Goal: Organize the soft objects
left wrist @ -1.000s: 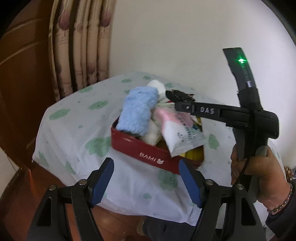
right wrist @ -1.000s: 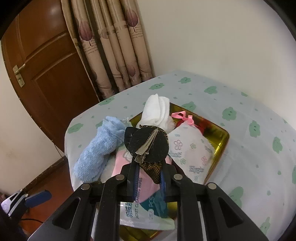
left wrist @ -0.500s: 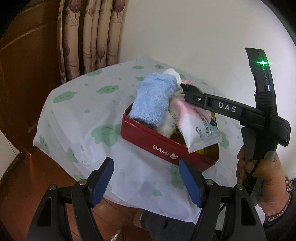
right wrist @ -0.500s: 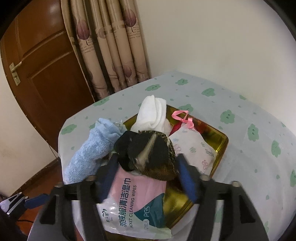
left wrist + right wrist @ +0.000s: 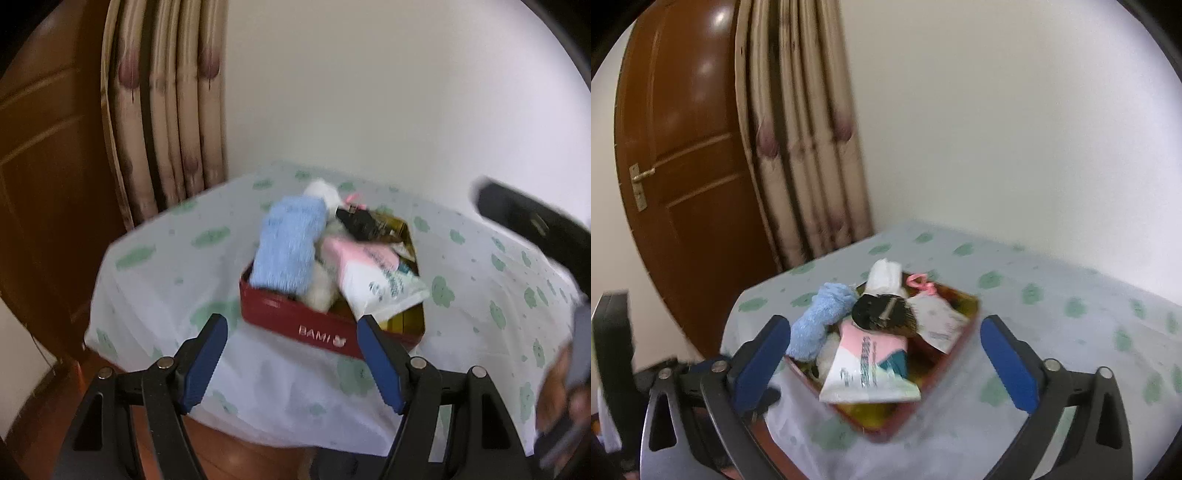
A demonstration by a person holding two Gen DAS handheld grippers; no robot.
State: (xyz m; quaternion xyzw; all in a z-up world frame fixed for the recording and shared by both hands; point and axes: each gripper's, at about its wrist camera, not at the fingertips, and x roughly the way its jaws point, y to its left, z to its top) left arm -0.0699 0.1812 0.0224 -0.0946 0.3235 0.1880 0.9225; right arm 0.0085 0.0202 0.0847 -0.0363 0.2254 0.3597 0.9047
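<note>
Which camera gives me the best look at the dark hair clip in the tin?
The right wrist view. There the hair clip lies face-up on top of the pile in the red tin, its metal clasp visible. The left wrist view shows it only edge-on and blurred, behind the blue towel.

**Two wrist cameras trained on one tin from the table's near side**

The left wrist camera looked forward and downward between its own blue-padded tongs point(image 5: 290, 363), near the edge of the table point(image 5: 155, 266), facing the red tin point(image 5: 295, 321) with the curtain point(image 5: 166, 110) and wall behind. The right wrist camera sat further to the right and a little back, angled down past its tongs point(image 5: 886, 360) at the same tin point(image 5: 956, 354), the door point(image 5: 690, 177) at its left. Both views shared the tin, tablecloth, curtain and wall.
</note>
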